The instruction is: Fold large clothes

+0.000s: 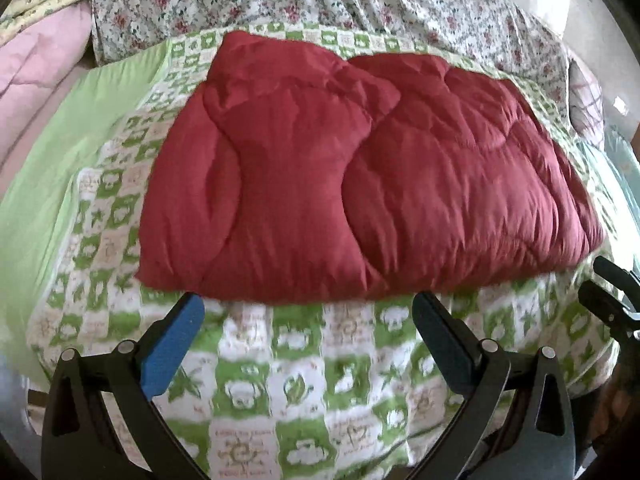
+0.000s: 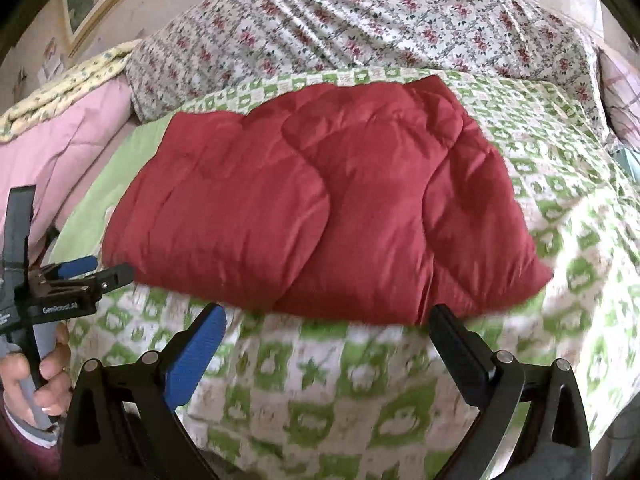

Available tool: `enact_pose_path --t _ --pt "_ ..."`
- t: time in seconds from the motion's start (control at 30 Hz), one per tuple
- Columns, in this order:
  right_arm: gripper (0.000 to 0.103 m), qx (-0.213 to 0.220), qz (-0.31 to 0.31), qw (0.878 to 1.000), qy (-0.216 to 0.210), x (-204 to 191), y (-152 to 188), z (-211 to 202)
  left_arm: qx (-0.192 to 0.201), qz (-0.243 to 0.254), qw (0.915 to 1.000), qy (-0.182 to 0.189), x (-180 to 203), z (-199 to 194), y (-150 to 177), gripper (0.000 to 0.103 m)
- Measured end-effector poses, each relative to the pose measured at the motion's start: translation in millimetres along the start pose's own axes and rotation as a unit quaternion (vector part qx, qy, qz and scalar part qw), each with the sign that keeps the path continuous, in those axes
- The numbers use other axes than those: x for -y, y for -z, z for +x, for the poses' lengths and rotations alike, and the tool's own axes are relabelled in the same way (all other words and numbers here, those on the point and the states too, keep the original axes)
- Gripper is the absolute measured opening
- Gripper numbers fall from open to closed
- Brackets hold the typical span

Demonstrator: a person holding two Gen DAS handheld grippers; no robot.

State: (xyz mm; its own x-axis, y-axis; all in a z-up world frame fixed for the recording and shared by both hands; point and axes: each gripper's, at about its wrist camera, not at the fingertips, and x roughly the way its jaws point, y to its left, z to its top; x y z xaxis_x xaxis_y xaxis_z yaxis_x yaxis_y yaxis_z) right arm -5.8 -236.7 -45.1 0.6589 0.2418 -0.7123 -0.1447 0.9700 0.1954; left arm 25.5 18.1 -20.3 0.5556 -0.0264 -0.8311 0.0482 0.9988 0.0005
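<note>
Left gripper (image 1: 308, 320): jaws spread wide, holding nothing, near quilt's front edge. Folded dark-red padded quilt (image 1: 360, 184) lying flat on green-and-white checked bed cover (image 1: 304, 392). Right gripper (image 2: 326, 334): jaws wide apart, likewise empty.

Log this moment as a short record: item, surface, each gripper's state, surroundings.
item: red quilted garment, folded into a padded bundle, lying flat
surface: green-and-white checked blanket on a bed
left gripper: open, empty, just short of the bundle's near edge
right gripper: open, empty, at the near edge, not gripping
surroundings: floral sheet behind; pink bedding to the left
</note>
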Motion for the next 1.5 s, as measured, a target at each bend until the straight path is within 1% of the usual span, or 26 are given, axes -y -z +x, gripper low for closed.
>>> enact_pose_path --t 0.17,0.23,0.37,0.43,0.57,0.67,0.8,1.07,1.3,1.5 --pt "0.102 -0.021 -0.02 1.0 0.002 -11 13 -2 -0.017 0.024 0.9993 -0.023 11 -3 14 0.103" --pt "0.102 -0.027 -0.027 0.999 -0.004 -15 14 -4 -0.019 0.035 0.9988 -0.03 15 -6 17 0.103" --pt "0.102 -0.025 -0.042 0.999 -0.002 -25 8 -15 -0.016 0.05 0.9971 -0.055 21 -21 13 0.103" --pt "0.102 -0.016 -0.05 0.999 0.0 -31 1 -25 -0.01 0.047 0.9971 -0.06 20 -31 8 0.103" --pt "0.102 0.008 -0.041 0.999 -0.002 -35 -16 -41 0.007 0.032 0.9981 -0.053 15 -49 -6 0.103" --pt "0.103 0.019 -0.029 0.999 -0.001 -34 -25 -42 0.011 0.025 0.9982 -0.053 13 -50 -13 0.103" --pt "0.103 0.01 -0.015 1.0 -0.001 -31 -31 -26 0.003 0.01 0.999 -0.044 10 -39 -16 0.103" --pt "0.103 -0.005 -0.004 1.0 0.001 -28 -33 3 -0.002 -0.006 0.9988 -0.048 11 -23 -24 0.103" --pt "0.103 -0.006 0.004 1.0 0.005 -23 -45 13 -0.006 -0.014 0.9989 -0.045 7 -15 -34 0.103" --pt "0.103 -0.008 0.009 1.0 0.007 -19 -57 17 -0.009 -0.009 0.999 -0.044 9 -13 -40 0.103"
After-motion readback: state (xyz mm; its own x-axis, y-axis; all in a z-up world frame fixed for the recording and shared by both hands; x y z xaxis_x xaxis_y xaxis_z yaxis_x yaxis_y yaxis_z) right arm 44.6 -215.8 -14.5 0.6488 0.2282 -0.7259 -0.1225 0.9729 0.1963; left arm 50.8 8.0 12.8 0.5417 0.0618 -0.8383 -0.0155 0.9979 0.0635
